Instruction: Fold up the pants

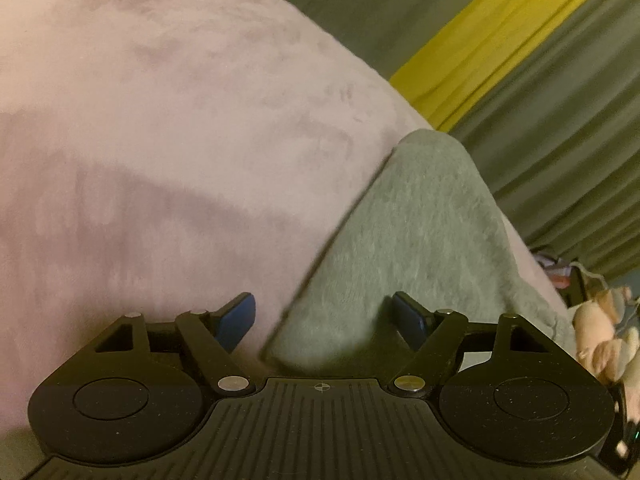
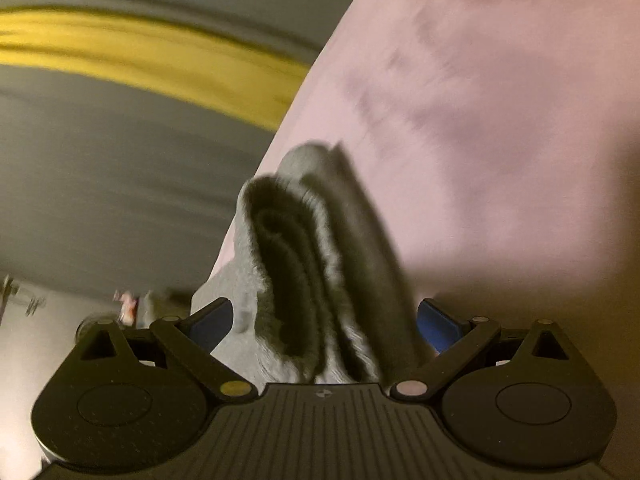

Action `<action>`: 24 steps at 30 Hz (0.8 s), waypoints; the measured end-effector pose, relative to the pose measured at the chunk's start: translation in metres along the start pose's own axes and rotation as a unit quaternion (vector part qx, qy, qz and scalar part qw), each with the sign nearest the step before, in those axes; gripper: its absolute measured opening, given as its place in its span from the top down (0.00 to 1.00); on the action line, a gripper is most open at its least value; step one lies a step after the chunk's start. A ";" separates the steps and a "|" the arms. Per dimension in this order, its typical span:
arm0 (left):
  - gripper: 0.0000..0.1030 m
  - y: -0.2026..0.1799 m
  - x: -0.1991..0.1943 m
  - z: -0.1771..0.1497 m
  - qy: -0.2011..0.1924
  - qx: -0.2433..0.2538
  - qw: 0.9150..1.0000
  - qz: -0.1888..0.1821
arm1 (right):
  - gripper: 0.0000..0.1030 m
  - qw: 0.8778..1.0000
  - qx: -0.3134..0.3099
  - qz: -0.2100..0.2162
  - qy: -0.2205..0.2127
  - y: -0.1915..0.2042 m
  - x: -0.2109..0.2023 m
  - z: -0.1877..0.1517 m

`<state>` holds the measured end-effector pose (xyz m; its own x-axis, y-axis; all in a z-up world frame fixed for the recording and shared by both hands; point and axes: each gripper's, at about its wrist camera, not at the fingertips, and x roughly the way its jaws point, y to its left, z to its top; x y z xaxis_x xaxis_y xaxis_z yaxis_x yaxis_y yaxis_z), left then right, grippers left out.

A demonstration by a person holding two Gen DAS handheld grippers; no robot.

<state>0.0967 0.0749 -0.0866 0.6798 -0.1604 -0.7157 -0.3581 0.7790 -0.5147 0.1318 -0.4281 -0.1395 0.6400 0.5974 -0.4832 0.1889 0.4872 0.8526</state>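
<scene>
Right claw [image 2: 324,320] half-hidden by pants [image 2: 320,264]

Fuzzy grey pants [image 1: 420,232] (matt fleece), velvety bedcover [image 1: 160,120]

Each view is taken from just behind its claw, low and very close over the pink bed cover [image 1: 160,140]. The grey pants [image 1: 420,248], the bed cover and the yellow-striped curtain [image 2: 140,56] are shared.

A soft pale pink plush blanket [image 1: 168,128] covers the surface. Behind it hang pleated grey-green curtains [image 1: 560,152] with a broad yellow fabric band [image 1: 492,40]. A beige stuffed toy [image 1: 600,332] lies at the edge.
</scene>
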 end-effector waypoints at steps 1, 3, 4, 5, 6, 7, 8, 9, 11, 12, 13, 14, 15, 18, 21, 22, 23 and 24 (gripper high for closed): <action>0.21 -0.002 0.001 0.005 -0.001 0.013 1.000 0.002 | 0.04 1.000 -0.011 -0.003 0.008 0.001 0.008 0.002; 0.22 -0.006 0.008 0.017 0.014 0.035 0.999 -0.003 | 0.04 0.999 -0.042 -0.005 0.028 0.007 0.023 0.006; 0.22 -0.009 0.012 0.024 0.021 0.048 0.999 -0.009 | 0.04 0.998 -0.056 -0.005 0.036 0.010 0.028 0.007; 0.22 -0.013 0.016 0.030 0.025 0.061 0.998 -0.012 | 0.04 0.996 -0.072 -0.003 0.044 0.013 0.034 0.009; 0.22 -0.018 0.020 0.036 0.028 0.077 0.997 -0.010 | 0.04 0.995 -0.083 -0.002 0.050 0.016 0.038 0.011; 0.21 -0.025 0.025 0.041 0.030 0.096 0.995 -0.011 | 0.04 0.995 -0.090 0.003 0.050 0.017 0.041 0.012; 0.21 -0.032 0.029 0.046 0.029 0.115 0.993 -0.012 | 0.04 0.995 -0.094 0.011 0.045 0.017 0.043 0.013; 0.20 -0.039 0.034 0.051 0.026 0.134 0.991 -0.009 | 0.07 0.994 -0.098 0.013 0.041 0.018 0.044 0.013; 0.20 -0.053 0.045 0.059 0.025 0.173 0.985 0.004 | 0.30 0.993 -0.117 -0.006 0.031 0.019 0.045 0.012; 0.20 -0.059 0.050 0.063 0.020 0.190 0.982 0.011 | 0.34 0.992 -0.125 -0.007 0.032 0.018 0.046 0.013; 0.19 -0.063 0.055 0.068 0.019 0.204 0.979 0.002 | 0.34 0.992 -0.121 0.001 0.036 0.015 0.047 0.015; 0.19 -0.066 0.061 0.071 0.028 0.209 0.977 -0.008 | 0.34 0.993 -0.114 0.009 0.041 0.013 0.048 0.019; 0.19 -0.068 0.068 0.074 0.048 0.208 0.977 -0.019 | 0.32 0.993 -0.111 0.013 0.047 0.011 0.048 0.022; 0.12 -0.071 0.091 0.079 0.116 0.194 0.972 -0.062 | 0.16 0.992 -0.106 0.036 0.064 0.012 0.056 0.027; 0.05 -0.080 0.108 0.073 0.143 0.210 0.966 -0.050 | 0.04 0.988 -0.117 0.052 0.084 0.020 0.066 0.030; 0.05 -0.085 0.109 0.072 0.139 0.218 0.965 -0.050 | 0.04 0.987 -0.124 0.049 0.089 0.022 0.070 0.030; 0.09 -0.089 0.109 0.070 0.136 0.225 0.964 -0.051 | 0.04 0.987 -0.128 0.048 0.088 0.023 0.071 0.030; 0.11 -0.094 0.109 0.069 0.130 0.230 0.963 -0.048 | 0.08 0.987 -0.127 0.049 0.081 0.023 0.070 0.029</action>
<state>0.2483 0.0261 -0.0843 0.4908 -0.3451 -0.8000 0.0609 0.9296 -0.3636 0.2027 -0.3939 -0.1474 0.5138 0.7344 -0.4436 -0.0747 0.5533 0.8296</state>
